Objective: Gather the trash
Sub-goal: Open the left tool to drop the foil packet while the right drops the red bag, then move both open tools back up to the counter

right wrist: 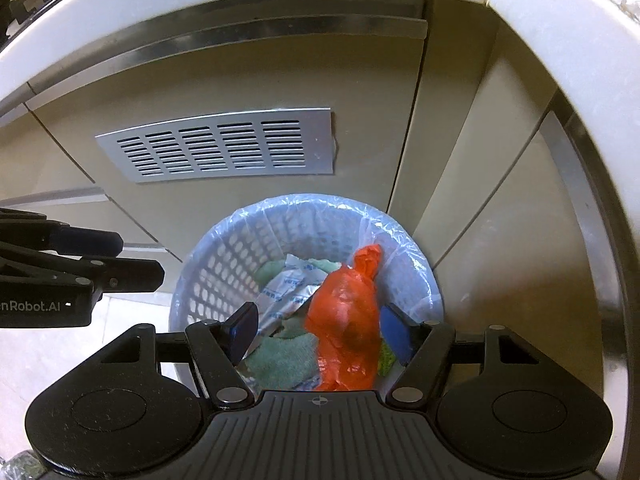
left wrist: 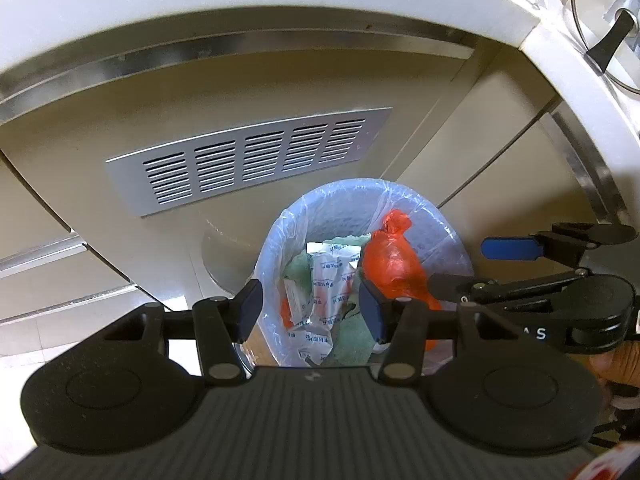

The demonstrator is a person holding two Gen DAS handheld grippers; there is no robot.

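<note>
Step in hand: dropping the red bag (right wrist: 344,320) into the bin (right wrist: 224,264); judged near complete, since the bag is lying among the contents already.
Bag position: standing tilted inside the bin (left wrist: 276,240), toward its right side, knotted top (right wrist: 368,256) pointing up and back toward the cabinet (right wrist: 240,80).
Bin contents: holding printed wrappers (left wrist: 324,280) and green cloth (right wrist: 280,360) under and beside the bag.
Liner: draping clear film (right wrist: 404,236) over the rim, loose at the back right.
Right gripper (right wrist: 320,332): hanging over the bin, pointing steeply down, jaws standing wide, one on each side of the bag; pads (right wrist: 394,330) apparently not pressing on it, though the near side of the bag is hidden behind the gripper body.
Left gripper (left wrist: 312,308): hovering over the bin, jaws partly spread, holding nothing; wrappers showing through the gap.
Clearing the release: keeping the right jaws wide and lifting straight up, avoiding any drag on the thin red film.
Watching for snags: checking that no fold of the bag is clinging to a pad before withdrawing.
Protecting the liner: staying off the rim, since a catch there would likely be pulling the film into the bin.
Spacing: keeping the two grippers apart; standing close side by side over one opening.
Surroundings: cabinet vent (left wrist: 248,156) and counter edge (left wrist: 560,60) sitting behind and above, well clear.
</note>
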